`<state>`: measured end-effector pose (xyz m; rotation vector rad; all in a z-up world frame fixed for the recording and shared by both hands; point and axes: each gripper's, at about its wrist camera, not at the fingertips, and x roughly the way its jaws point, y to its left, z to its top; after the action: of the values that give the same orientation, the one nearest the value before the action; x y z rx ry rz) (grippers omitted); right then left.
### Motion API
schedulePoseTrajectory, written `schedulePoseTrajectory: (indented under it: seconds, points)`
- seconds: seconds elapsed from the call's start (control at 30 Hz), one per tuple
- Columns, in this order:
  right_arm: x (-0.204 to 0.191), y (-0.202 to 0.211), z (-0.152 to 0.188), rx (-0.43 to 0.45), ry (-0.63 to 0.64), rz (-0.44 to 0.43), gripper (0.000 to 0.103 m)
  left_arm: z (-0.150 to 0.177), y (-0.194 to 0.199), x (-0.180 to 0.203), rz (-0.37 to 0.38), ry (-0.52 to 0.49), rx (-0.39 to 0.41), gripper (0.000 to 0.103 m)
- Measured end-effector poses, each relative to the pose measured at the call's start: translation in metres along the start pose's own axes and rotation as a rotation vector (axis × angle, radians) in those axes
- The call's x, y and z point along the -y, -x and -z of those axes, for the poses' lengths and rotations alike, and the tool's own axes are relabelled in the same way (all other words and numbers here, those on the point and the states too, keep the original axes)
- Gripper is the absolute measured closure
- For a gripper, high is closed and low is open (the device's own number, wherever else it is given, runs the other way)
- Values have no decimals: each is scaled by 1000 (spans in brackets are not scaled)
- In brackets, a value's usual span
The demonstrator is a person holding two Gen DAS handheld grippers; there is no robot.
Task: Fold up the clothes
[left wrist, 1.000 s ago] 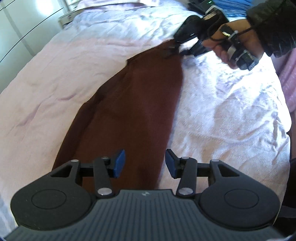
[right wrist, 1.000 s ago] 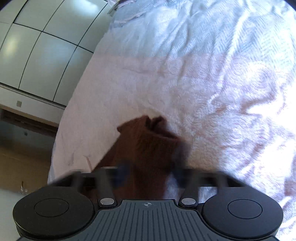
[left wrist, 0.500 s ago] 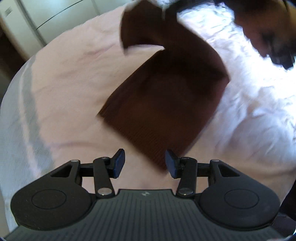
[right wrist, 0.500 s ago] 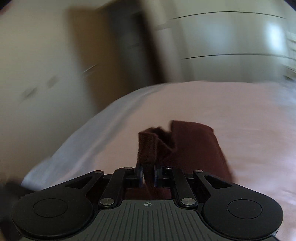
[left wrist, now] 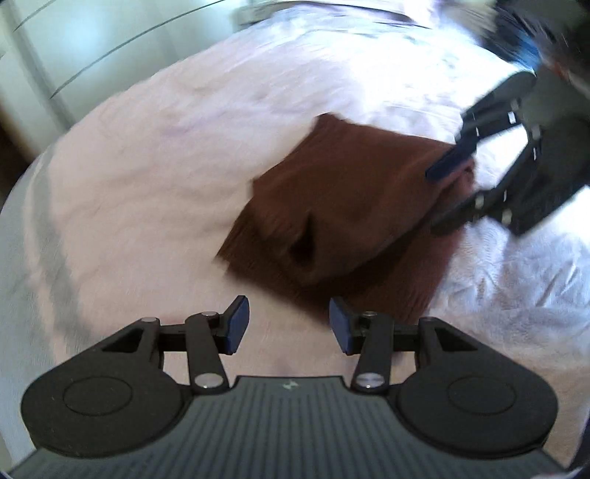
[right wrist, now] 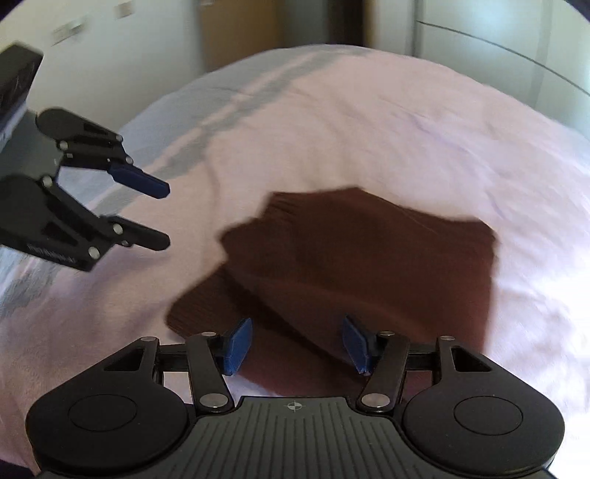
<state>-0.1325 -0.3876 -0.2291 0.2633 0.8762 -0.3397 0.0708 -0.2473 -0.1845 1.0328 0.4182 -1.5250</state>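
A dark brown knit garment [left wrist: 346, 217] lies folded over on itself on the pale pink bed sheet [left wrist: 147, 184]; it also shows in the right wrist view [right wrist: 368, 265]. My left gripper [left wrist: 287, 326] is open and empty, just short of the garment's near edge; it also shows in the right wrist view [right wrist: 162, 213], at the left. My right gripper [right wrist: 297, 344] is open and empty, right over the garment's folded edge. It also shows in the left wrist view [left wrist: 438, 195], at the garment's right side.
White wardrobe doors [left wrist: 55, 55] stand beyond the bed at the left, and also show in the right wrist view [right wrist: 497, 48]. A dark doorway [right wrist: 239, 33] lies behind the bed. The bed's rounded edge [right wrist: 206, 92] falls away toward the floor.
My right gripper carried the garment's end over onto the rest, folding it, then opened and let go. My left gripper stayed open and drew back to the near edge.
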Motion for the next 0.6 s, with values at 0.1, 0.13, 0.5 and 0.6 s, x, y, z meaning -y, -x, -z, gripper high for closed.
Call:
schedulePoseTrajectory:
  seconds: [0.1,0.13,0.5,0.6]
  points:
    - [17,12,11,-28,-57,73,44,-7,-12,27,-23,-298,50,59]
    - [22,13,13,-37,-71,91,44,-7,-15,33,-27,-396,66,59]
    - [45,-9,26,-104,-2,150,41,-20,-9,18,84,-330,38,100]
    - [50,-12,24,-106,50,218,41,-14,12,19,81,-216,22,101]
